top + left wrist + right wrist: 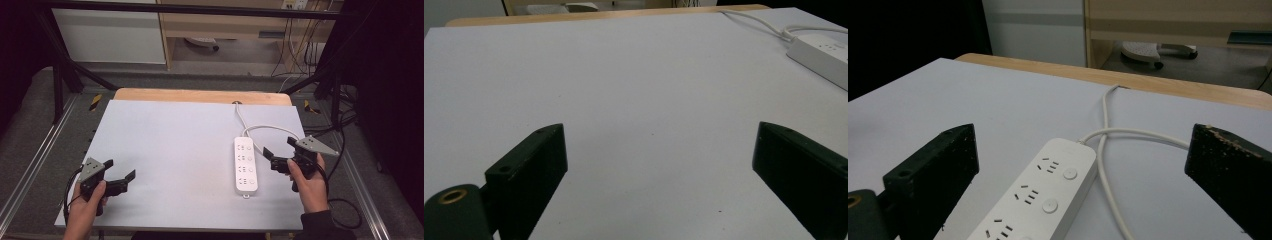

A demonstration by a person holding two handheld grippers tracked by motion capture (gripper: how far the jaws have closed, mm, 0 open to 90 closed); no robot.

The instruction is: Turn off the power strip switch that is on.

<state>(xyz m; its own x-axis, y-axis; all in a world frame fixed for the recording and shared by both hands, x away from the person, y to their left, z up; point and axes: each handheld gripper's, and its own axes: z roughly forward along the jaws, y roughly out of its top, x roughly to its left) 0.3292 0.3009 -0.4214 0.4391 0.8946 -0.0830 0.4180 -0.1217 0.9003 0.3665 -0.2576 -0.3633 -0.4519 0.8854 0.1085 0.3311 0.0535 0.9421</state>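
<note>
Jaws wide apart on our right gripper (279, 150) beside the power strip (246, 165); our left gripper (120, 173) likewise gapes, well apart.

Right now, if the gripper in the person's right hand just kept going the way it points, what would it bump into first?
Probably the white power strip: the right gripper has its fingers open, aimed along it, with its cable looping just beyond.

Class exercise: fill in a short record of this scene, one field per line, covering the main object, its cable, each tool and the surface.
Main object: white power strip, lying flat
Cable: white cable, looped behind the strip
Right tool: right tool, open, beside the strip, not touching
Left tool: left tool, open, far from the strip
Surface: grey table
</note>
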